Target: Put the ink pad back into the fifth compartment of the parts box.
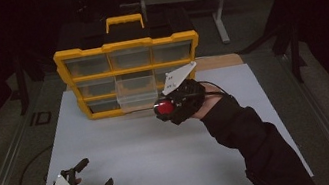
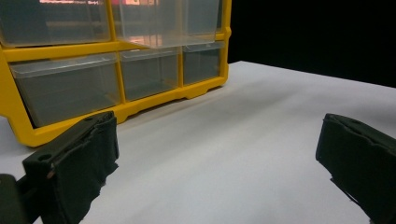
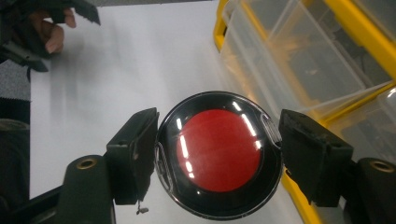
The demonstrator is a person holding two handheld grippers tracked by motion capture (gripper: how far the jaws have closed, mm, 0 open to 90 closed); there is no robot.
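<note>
In the high view, the right gripper (image 1: 171, 106) covers all but a red patch of the round red-and-black case (image 1: 165, 107), so its outline cannot be told there. The left gripper (image 1: 93, 178) and its hand are cut off at the 6 o'clock edge. The yellow drawer cabinet (image 1: 125, 44) is cropped at 12 and 9 o'clock in the left gripper view, and whatever lies in its clear drawers (image 1: 137, 91) is too dim to tell.
</note>
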